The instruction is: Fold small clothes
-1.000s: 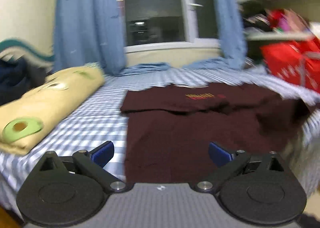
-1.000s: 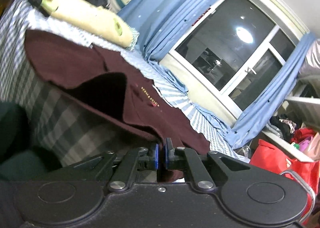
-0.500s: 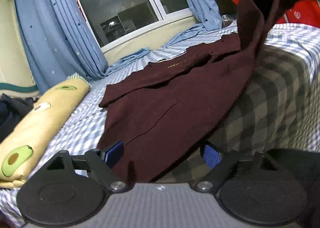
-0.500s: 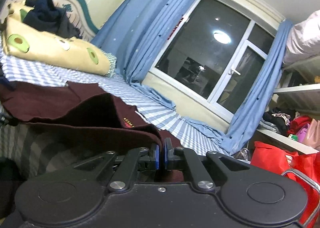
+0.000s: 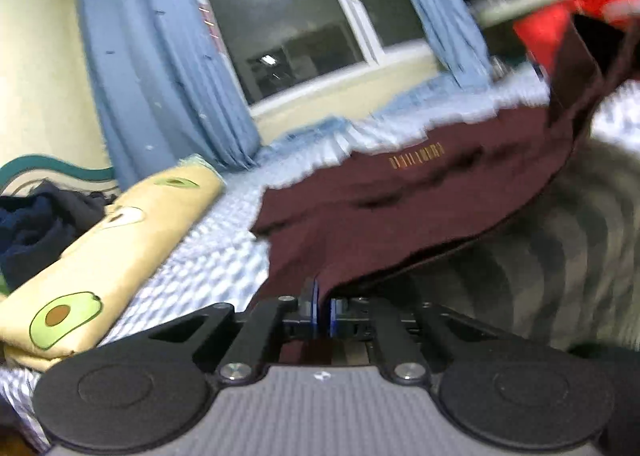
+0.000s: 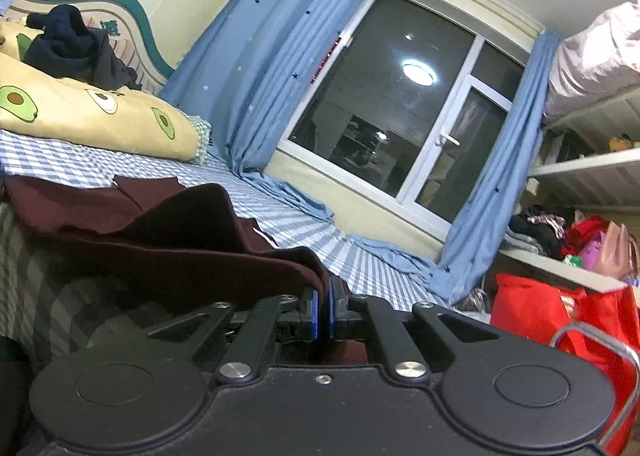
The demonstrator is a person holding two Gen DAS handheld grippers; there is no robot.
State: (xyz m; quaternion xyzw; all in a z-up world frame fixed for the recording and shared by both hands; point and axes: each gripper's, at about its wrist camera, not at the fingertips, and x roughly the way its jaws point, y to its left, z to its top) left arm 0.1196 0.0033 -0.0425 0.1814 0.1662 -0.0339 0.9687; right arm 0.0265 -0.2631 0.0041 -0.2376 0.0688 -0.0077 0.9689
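Now clamping L gripper (image 5: 324, 310) fingers, just closed from wide, on dark maroon cotton T-shirt (image 5: 400, 208) hem; R gripper (image 6: 323, 310) gripping opposite corner — fold ready to begin.

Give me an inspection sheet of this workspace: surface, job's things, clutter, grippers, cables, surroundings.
Surface: bed with a blue checked sheet, which hangs over the near edge.
Job's things: maroon shirt spread on the bed, gold lettering up; near edge lifted at both corners.
Clutter: avocado-print pillow with dark clothes on it, red bags beside the bed.
Grippers: left gripper has just closed on the shirt's near corner; right gripper shut on the shirt's other corner.
Cables: nothing seen.
Surroundings: dark window, blue curtains, shelves of clothes on the right.
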